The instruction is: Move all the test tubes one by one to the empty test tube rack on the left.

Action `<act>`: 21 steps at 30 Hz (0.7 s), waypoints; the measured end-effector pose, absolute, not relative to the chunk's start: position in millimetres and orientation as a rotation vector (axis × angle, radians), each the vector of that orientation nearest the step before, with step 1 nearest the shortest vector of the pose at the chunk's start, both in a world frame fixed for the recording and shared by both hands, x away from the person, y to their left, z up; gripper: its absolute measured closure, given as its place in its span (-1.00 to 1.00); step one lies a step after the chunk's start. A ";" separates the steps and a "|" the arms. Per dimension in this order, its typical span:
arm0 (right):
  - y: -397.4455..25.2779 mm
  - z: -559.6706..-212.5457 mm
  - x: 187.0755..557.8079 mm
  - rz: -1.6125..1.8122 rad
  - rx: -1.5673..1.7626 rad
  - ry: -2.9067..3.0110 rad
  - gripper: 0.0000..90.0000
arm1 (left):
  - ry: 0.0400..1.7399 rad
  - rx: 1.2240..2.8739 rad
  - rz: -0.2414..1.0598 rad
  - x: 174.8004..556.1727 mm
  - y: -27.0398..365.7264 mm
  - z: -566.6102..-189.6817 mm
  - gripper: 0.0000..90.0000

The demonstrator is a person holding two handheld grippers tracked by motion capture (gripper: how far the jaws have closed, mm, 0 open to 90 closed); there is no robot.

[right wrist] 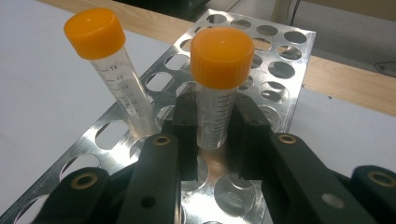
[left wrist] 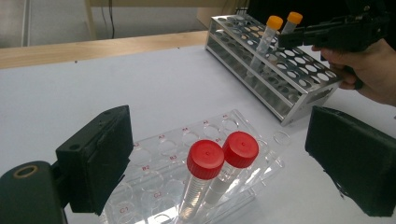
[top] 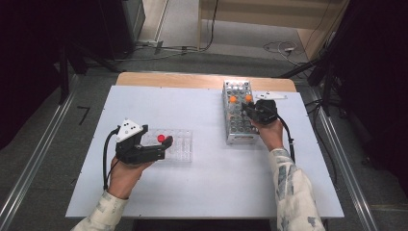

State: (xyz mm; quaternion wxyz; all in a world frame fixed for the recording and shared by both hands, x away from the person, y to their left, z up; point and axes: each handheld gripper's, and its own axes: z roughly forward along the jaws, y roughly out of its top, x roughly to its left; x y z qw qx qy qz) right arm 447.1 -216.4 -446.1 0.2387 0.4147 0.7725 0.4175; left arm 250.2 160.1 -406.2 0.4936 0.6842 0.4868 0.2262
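Two red-capped tubes (left wrist: 205, 158) (left wrist: 241, 148) stand side by side in a clear plastic rack (left wrist: 159, 140). My left gripper (left wrist: 224, 156) is open, its jaws wide apart on either side of them and touching neither. From above, that left gripper (top: 164, 147) sits at the clear rack's (top: 180, 144) left end by a red cap (top: 161, 138). My right gripper (right wrist: 215, 126) is shut on an orange-capped tube (right wrist: 219, 60) over the metal rack (right wrist: 275, 70). A second orange-capped tube (right wrist: 112, 70) leans in a hole to its left. In the high view the right gripper (top: 249, 109) is at the metal rack's (top: 235, 127) right side.
The white table (top: 202, 183) has a wooden strip (top: 183, 79) along its far edge. Most holes of both racks hold nothing. Cables trail from both grippers toward the person. Dark stands and floor cables lie beyond the table.
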 end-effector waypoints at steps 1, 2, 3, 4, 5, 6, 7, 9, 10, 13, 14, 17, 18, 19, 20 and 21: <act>-215.9 -444.3 446.7 1.140 1.133 2.113 0.59 | 1.181 1.656 0.548 250.3 160.0 -406.2 -0.82; -216.0 -442.2 446.3 1.145 1.129 2.105 0.59 | 1.184 1.655 0.548 250.4 160.1 -406.3 -0.82; -216.1 -439.8 445.8 1.154 1.129 2.097 0.59 | 1.184 1.656 0.548 250.5 160.2 -406.5 -0.82; -216.4 -437.3 445.4 1.153 1.123 2.095 0.59 | 1.185 1.658 0.548 250.4 160.2 -406.6 -0.82; -216.7 -434.4 444.8 1.153 1.119 2.092 0.59 | 1.185 1.659 0.549 250.1 160.3 -406.6 -0.82; -217.0 -431.2 444.1 1.156 1.117 2.084 0.59 | 1.186 1.656 0.549 249.9 160.5 -406.3 -0.82; -217.3 -427.7 443.0 1.160 1.114 2.076 0.59 | 1.187 1.654 0.549 249.6 160.9 -406.0 -0.82; -218.4 -419.9 439.9 1.165 1.109 2.060 0.59 | 1.187 1.649 0.550 249.2 161.5 -405.3 -0.82; -218.9 -415.8 438.1 1.172 1.101 2.053 0.59 | 1.187 1.649 0.552 249.0 161.8 -405.1 -0.82; -220.1 -403.1 432.0 1.179 1.084 2.033 0.60 | 1.185 1.647 0.552 249.1 161.2 -405.1 -0.82; -220.9 -398.5 429.3 1.183 1.074 2.025 0.60 | 1.184 1.648 0.550 249.2 161.0 -405.1 -0.82; -223.4 -386.5 419.5 1.202 1.047 2.008 0.60 | 1.182 1.650 0.549 248.4 159.8 -404.8 -0.82; -224.1 -384.2 417.2 1.204 1.044 2.005 0.60 | 1.181 1.645 0.546 248.3 159.9 -404.6 -0.82; -225.0 -381.2 414.3 1.213 1.044 2.003 0.60 | 1.181 1.642 0.540 248.7 160.2 -404.5 -0.82; -225.8 -378.4 411.2 1.221 1.044 2.004 0.60 | 1.184 1.639 0.539 249.3 160.4 -404.6 -0.82; -226.3 -376.3 407.8 1.229 1.039 2.007 0.60 | 1.187 1.641 0.540 249.5 160.6 -404.8 -0.82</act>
